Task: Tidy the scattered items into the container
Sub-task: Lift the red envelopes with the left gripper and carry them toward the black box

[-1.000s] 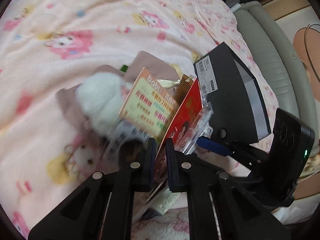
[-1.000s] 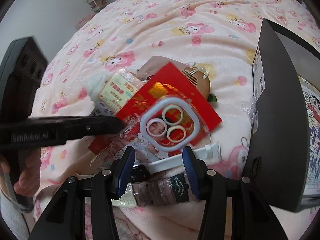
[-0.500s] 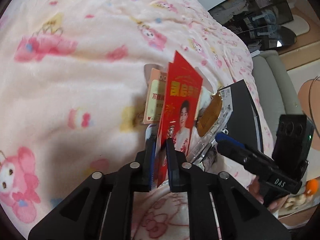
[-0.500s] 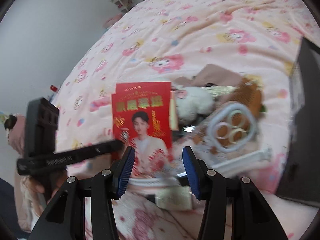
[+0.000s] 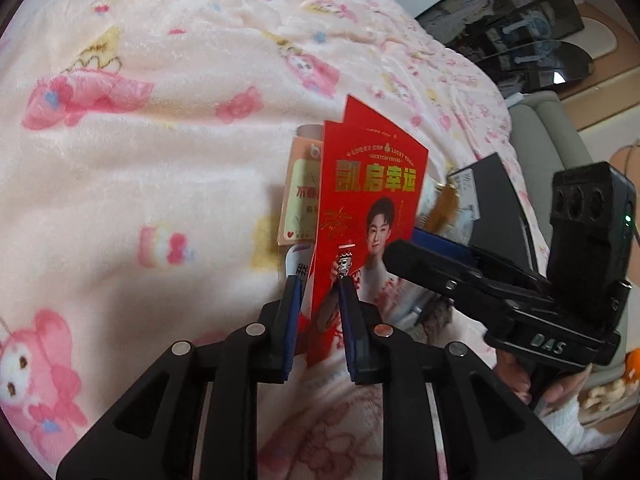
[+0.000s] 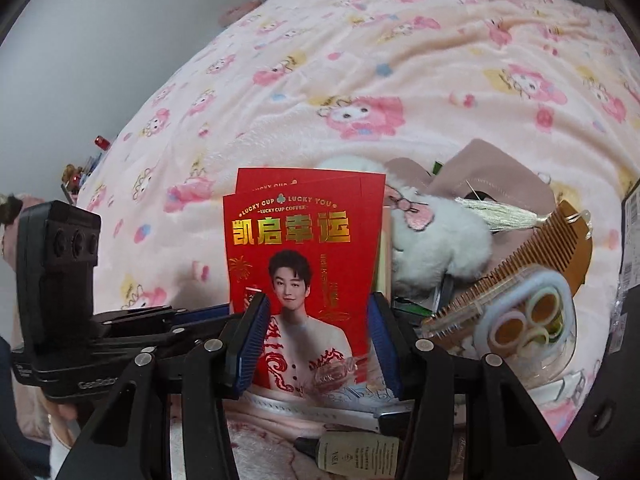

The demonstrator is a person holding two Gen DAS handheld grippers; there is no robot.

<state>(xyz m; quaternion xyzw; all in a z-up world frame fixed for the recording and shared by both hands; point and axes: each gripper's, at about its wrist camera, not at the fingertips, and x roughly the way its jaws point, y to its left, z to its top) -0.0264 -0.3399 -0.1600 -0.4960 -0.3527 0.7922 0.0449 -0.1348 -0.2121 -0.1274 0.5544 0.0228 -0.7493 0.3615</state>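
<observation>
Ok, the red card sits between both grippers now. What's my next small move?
Probably close the right gripper on the red card. Both pairs of jaws are opening with the card upright between them, and the left gripper isn't pressing it, so it could topple short of the black container.

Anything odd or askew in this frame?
Yes: the red card stands upright on edge between both tools instead of lying with the pile, and the left tool is opening, pads off it.
</observation>
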